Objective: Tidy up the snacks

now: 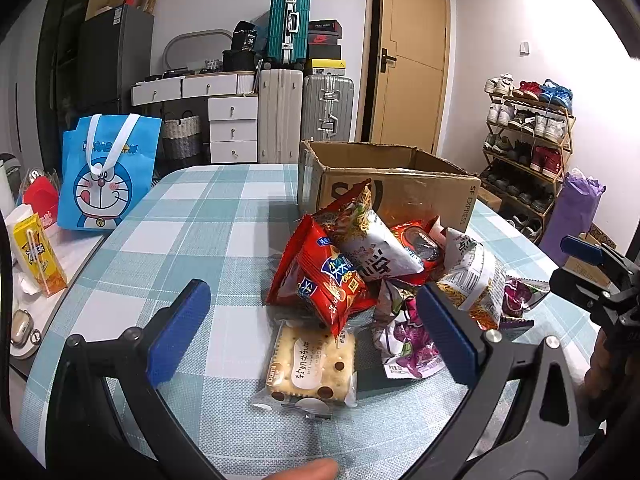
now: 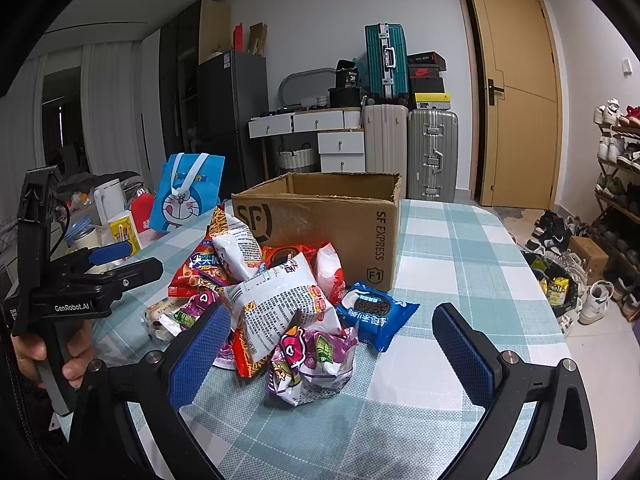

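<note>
While the snack pile (image 2: 276, 300) sits on the table (image 2: 460, 240) before the seemingly empty SF Express box (image 2: 320, 216), nothing looks sorted; left claw (image 1: 312, 332) and right claw (image 2: 332, 344) gape, released.

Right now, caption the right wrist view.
Open right gripper hovering over crinkled snack packets beside brown cardboard box.

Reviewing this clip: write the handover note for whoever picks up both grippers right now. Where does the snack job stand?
Left gripper: open, empty, hovering over the cracker packet.
Right gripper: open, empty, facing the snack pile.
Blue cookie pack lies at the pile's right edge, beside the cardboard box.
The box stands open behind the pile on the checked table; its inside is hidden.
Done: nothing visibly sorted.
Left: likely move every packet into the box.
</note>
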